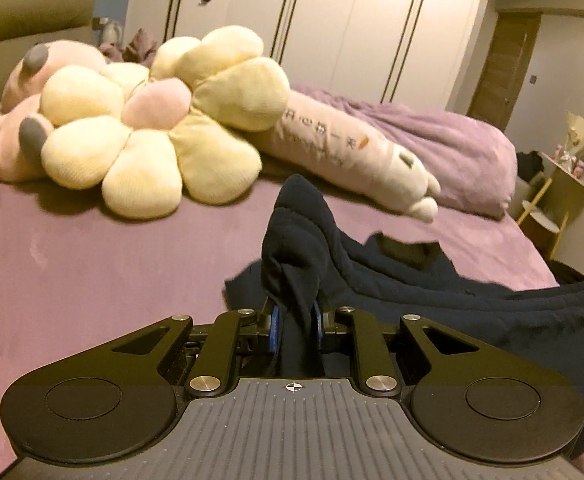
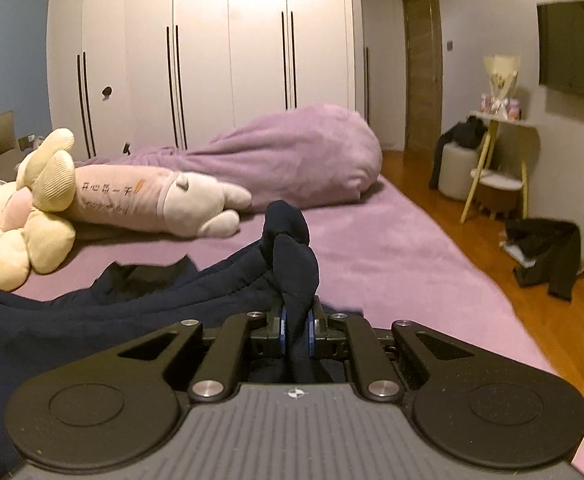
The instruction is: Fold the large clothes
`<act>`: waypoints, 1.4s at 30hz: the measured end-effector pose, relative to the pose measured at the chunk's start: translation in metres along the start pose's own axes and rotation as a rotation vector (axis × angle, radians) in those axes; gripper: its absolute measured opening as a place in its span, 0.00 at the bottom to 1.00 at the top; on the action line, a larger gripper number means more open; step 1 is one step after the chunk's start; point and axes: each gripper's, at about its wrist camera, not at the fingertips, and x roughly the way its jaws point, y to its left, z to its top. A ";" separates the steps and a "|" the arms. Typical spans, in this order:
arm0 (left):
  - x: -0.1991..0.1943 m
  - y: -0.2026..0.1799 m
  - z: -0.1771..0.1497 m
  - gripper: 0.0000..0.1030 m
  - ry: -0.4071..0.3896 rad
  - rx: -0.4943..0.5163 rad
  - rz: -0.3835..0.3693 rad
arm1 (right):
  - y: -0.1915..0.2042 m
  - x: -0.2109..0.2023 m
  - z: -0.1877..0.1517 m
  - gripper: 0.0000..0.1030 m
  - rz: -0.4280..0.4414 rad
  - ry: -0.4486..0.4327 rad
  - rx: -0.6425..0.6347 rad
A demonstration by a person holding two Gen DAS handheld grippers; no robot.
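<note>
**Both tools pinching the navy garment**

Left tool (image 1: 295,326) is clamped tight on a bunched corner of the navy garment (image 1: 431,292); right tool (image 2: 296,330) is pinched on another corner; the rest sags across the purple bed (image 1: 92,264); further back sit a flower cushion (image 1: 152,120), long plush pillow (image 2: 152,200), white wardrobe (image 2: 228,48).

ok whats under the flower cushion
The cream flower cushion lies on a pink plush toy, the long lilac pillow and the purple bed sheet; anything else beneath is covered.
</note>
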 end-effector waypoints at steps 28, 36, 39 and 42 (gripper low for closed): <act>0.221 -0.034 -0.021 0.22 -0.175 0.101 0.275 | 0.055 0.219 -0.024 0.09 -0.312 -0.006 -0.041; 0.249 -0.015 -0.036 0.42 -0.125 0.014 0.239 | 0.040 0.252 -0.050 0.11 -0.287 0.085 0.034; 0.251 -0.002 -0.035 0.55 -0.123 -0.064 0.205 | 0.035 0.253 -0.057 0.13 -0.268 0.071 0.074; 0.253 0.007 -0.034 0.66 -0.108 -0.119 0.199 | 0.030 0.252 -0.061 0.15 -0.254 0.060 0.106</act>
